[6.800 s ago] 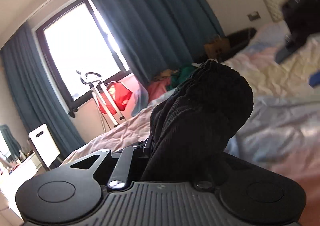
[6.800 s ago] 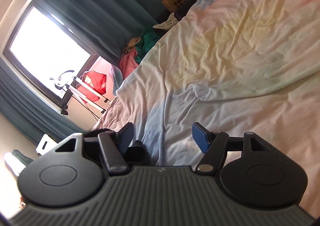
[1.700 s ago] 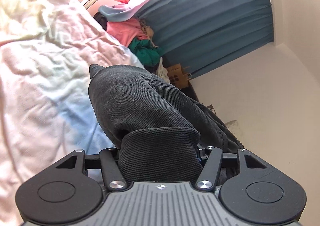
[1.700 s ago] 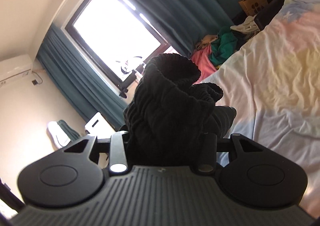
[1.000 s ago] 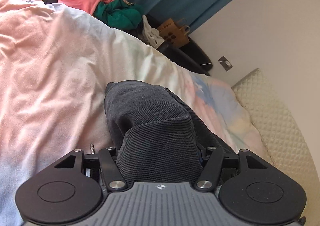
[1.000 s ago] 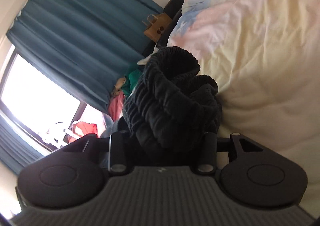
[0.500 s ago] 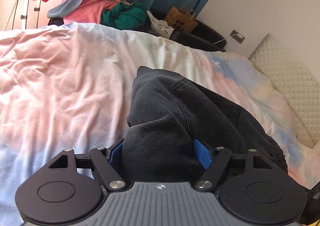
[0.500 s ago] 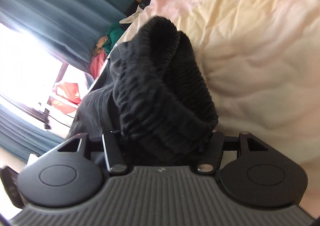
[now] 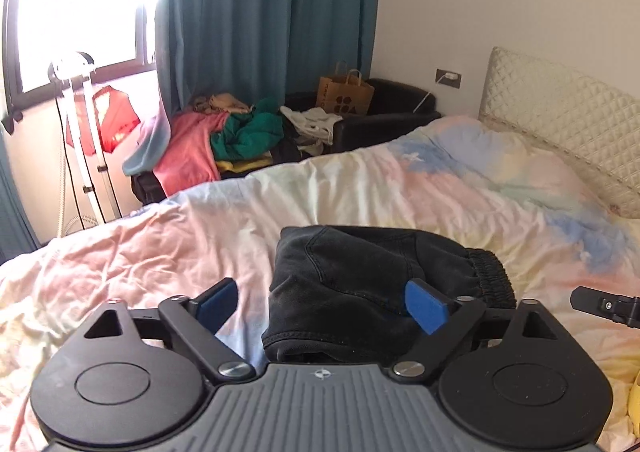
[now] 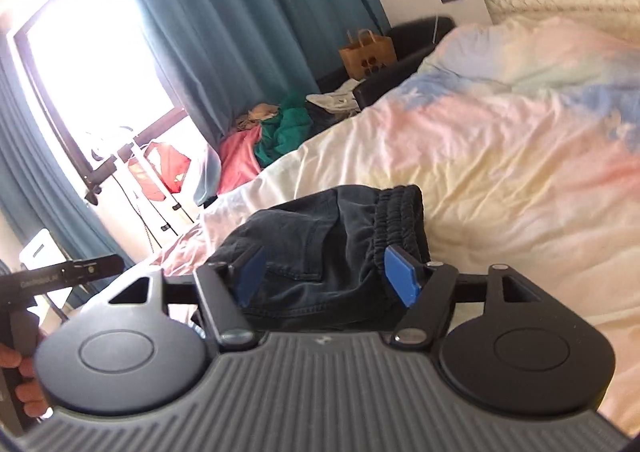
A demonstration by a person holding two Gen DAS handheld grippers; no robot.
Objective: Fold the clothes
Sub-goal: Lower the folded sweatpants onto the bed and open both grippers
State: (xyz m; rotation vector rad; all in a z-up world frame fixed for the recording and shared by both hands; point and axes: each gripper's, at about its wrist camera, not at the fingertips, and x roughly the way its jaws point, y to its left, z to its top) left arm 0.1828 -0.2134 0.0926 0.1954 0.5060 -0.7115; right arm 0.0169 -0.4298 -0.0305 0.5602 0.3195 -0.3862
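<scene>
Black folded trousers lie lower centre on the bedspread, waistband rightward; left gripper and right gripper both gape empty, straddling them.

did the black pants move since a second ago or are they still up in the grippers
Yes. The black pants have come down onto the bedspread. Both the left gripper and right gripper have opened and let go.

The trousers are matt black cloth, finely ribbed, with a gathered elastic waistband; the duvet is soft, creased cotton-like cloth. The bag is brown paper; the headboard is quilted, faintly glossy fabric; the curtains are matt cloth.
</scene>
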